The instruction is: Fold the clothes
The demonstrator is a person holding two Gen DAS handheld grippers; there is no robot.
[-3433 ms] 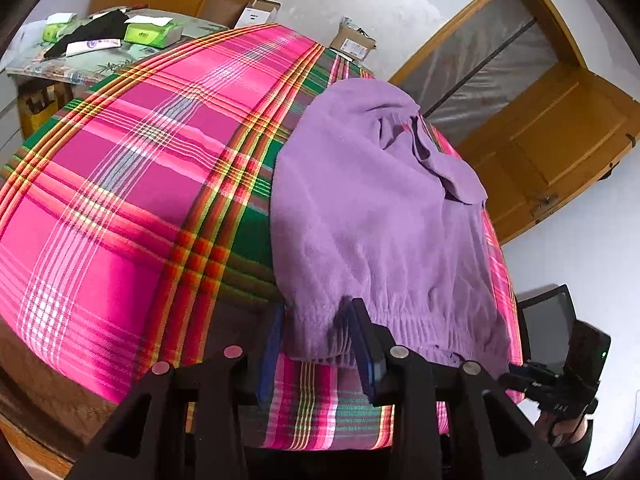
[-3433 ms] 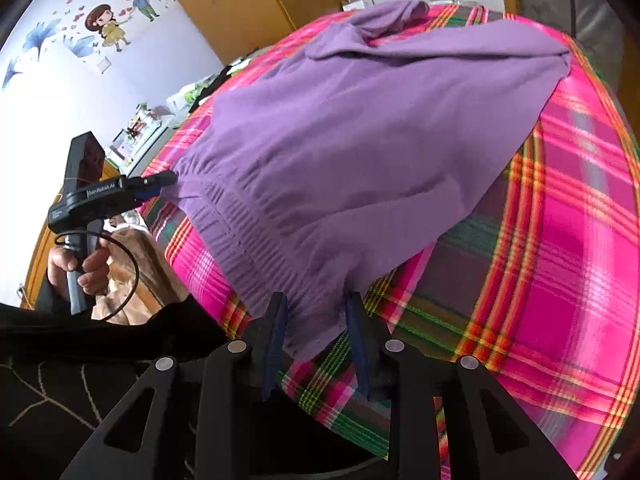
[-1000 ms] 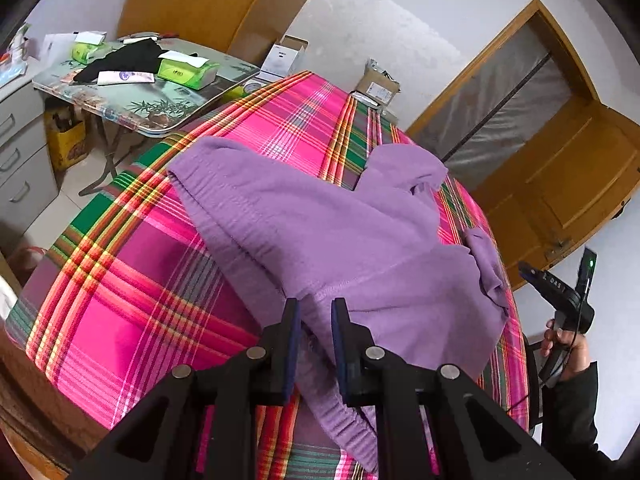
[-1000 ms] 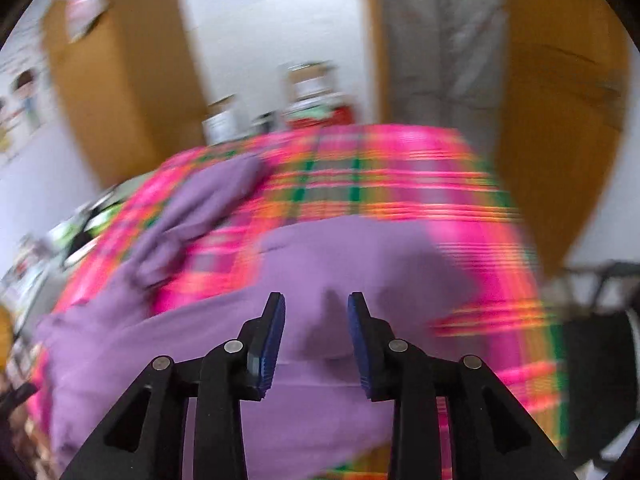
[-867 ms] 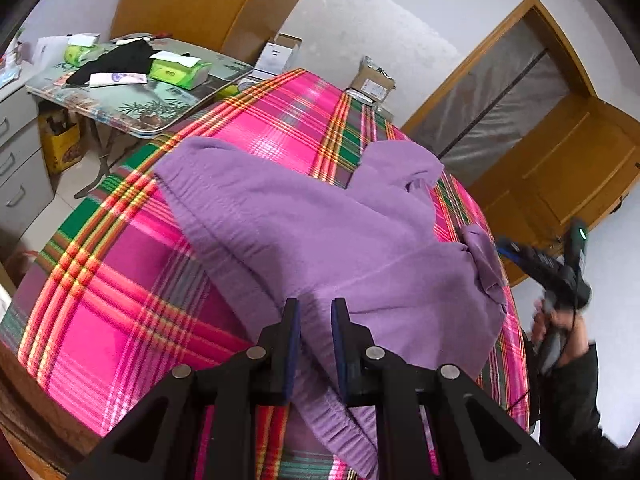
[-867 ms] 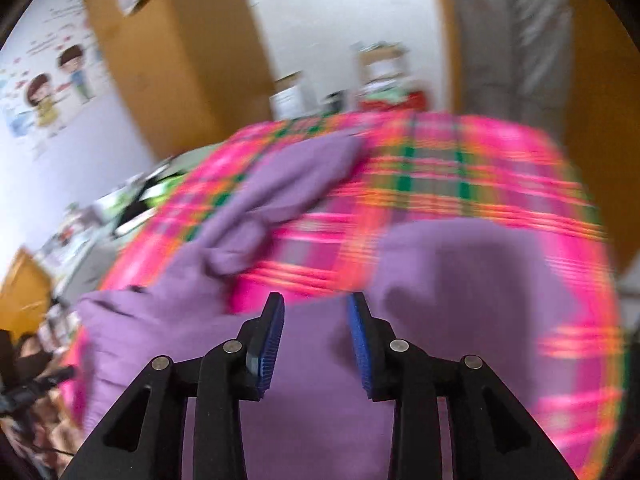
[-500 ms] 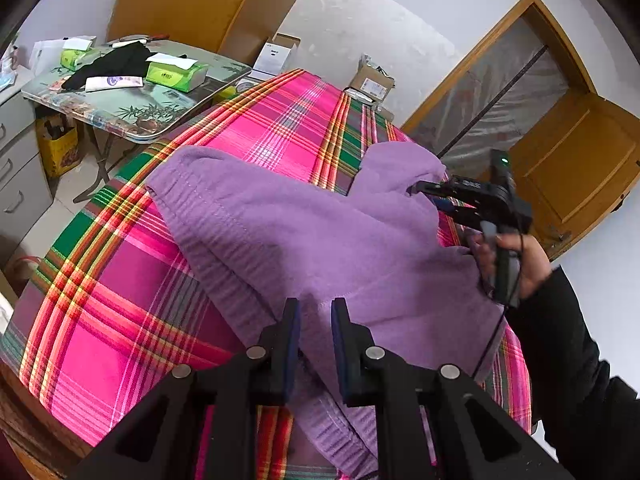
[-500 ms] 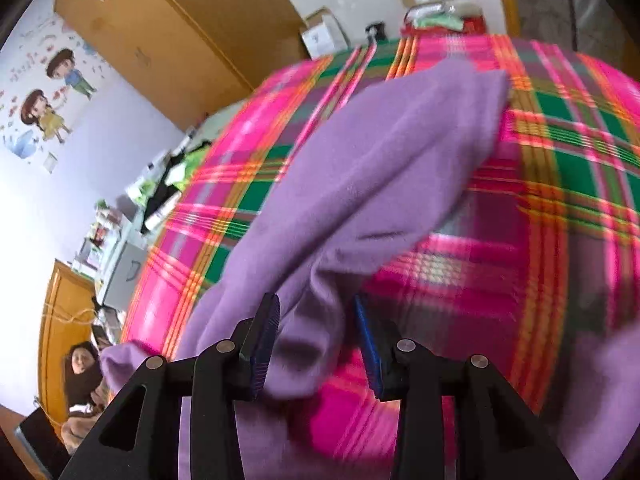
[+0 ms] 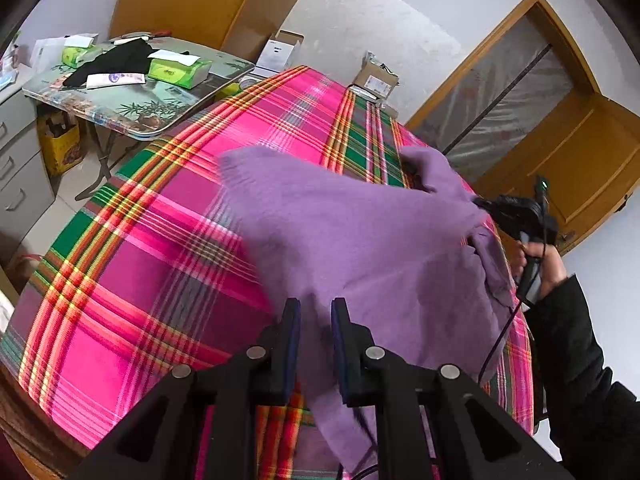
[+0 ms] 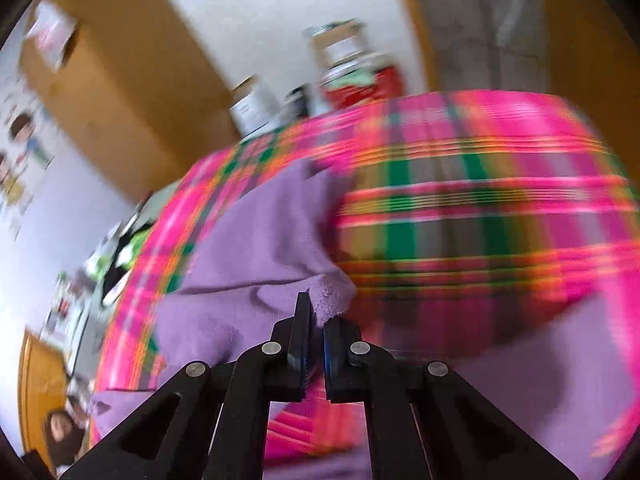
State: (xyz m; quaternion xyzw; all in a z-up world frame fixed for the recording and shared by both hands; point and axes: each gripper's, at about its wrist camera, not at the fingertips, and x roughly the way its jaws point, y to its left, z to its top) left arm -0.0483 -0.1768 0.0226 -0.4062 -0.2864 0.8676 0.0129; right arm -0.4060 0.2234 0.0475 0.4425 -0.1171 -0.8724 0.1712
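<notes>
Left gripper (image 9: 314, 320) narrow, clamped on the near hem of the purple sweater (image 9: 360, 240). Right gripper (image 10: 316, 320) closing, a sleeve fold pinched between its pads (view blurred) — garment lifted over the pink plaid bedspread (image 9: 140, 240).

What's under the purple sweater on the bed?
The pink plaid bedspread shows all around the purple sweater. Whatever lies directly beneath the sweater is covered.
</notes>
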